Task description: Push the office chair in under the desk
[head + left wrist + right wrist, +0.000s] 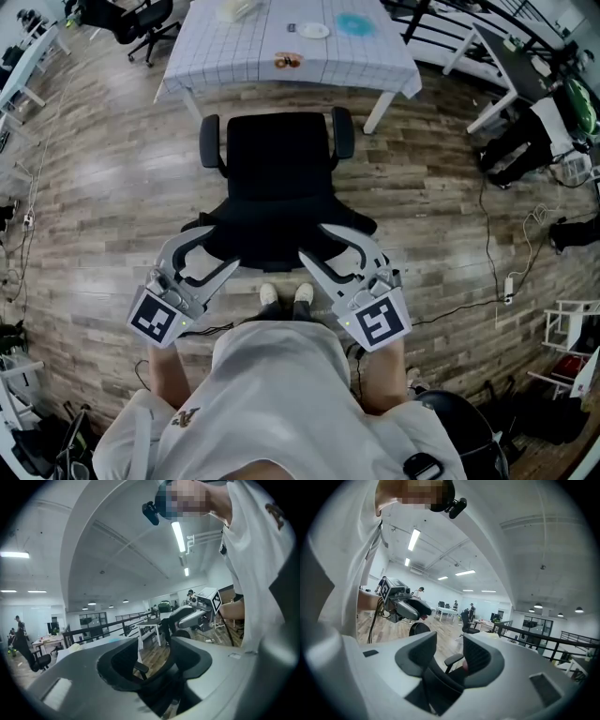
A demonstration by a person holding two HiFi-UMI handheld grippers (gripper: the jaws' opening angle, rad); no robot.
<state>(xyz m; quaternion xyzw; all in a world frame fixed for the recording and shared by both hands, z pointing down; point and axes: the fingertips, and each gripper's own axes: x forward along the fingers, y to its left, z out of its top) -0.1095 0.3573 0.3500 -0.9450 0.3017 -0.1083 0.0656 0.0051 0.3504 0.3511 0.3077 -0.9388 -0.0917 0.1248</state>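
Observation:
A black office chair (279, 159) stands on the wood floor, its seat facing a desk (225, 52) covered by a white checked cloth, with a gap between them. I stand behind its backrest. My left gripper (217, 246) is at the backrest's left top edge and my right gripper (317, 242) at the right top edge. Both are open, jaws apart around the black edge without pressing on it. In the left gripper view the left gripper (152, 660) frames an armrest (140, 668). In the right gripper view the right gripper (450, 660) frames the dark backrest (436, 682).
On the desk lie a white plate (314, 31), a blue round thing (354, 23) and a small item (288, 61). Another black chair (141, 23) stands at the far left. White tables and black bags (511, 150) fill the right side, and cables (492, 253) trail over the floor.

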